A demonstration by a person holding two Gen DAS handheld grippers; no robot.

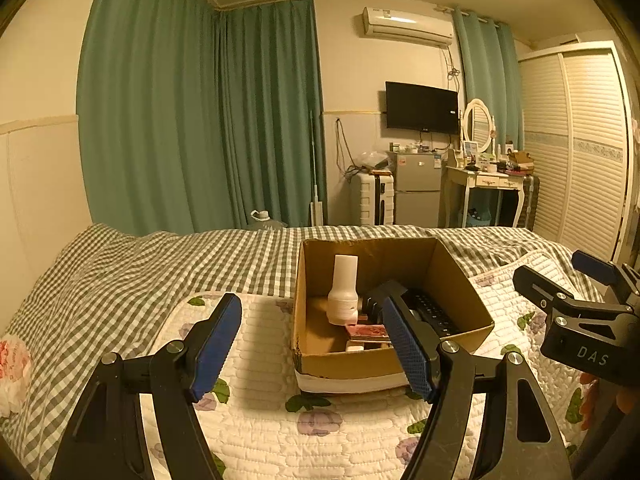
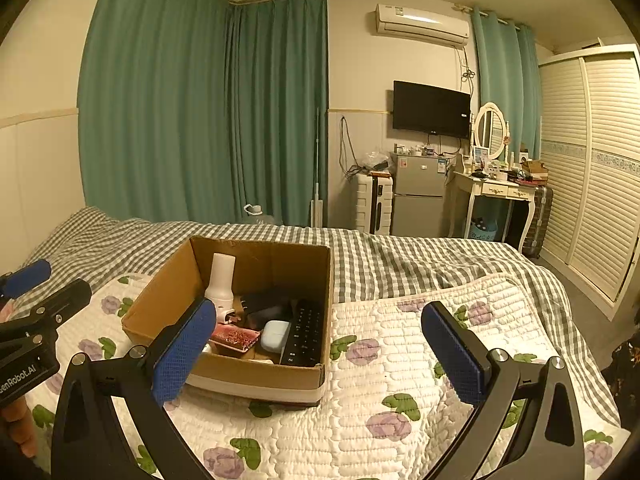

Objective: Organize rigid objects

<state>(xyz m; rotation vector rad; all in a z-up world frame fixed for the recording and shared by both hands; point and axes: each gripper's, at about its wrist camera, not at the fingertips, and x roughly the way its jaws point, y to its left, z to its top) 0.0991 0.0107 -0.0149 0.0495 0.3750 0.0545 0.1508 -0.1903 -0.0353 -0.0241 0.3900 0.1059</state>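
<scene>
The left gripper (image 1: 316, 340) hangs with its blue pads spread wide and empty over a floral quilt (image 1: 264, 360), its right pad overlapping the cardboard box (image 1: 360, 360) just ahead, where a white bottle (image 1: 343, 292) stands upright beside a black remote (image 1: 434, 312).

Left wrist view: low over the floral quilt (image 1: 344, 432), facing the far wall, close to the cardboard box (image 1: 356, 364), slightly left of it. Right wrist view: same height and heading, close to the cardboard box (image 2: 256, 376), right of it. Shared: box, checked bedspread (image 2: 400, 264) behind it, green curtains (image 1: 200, 120) beyond.
</scene>
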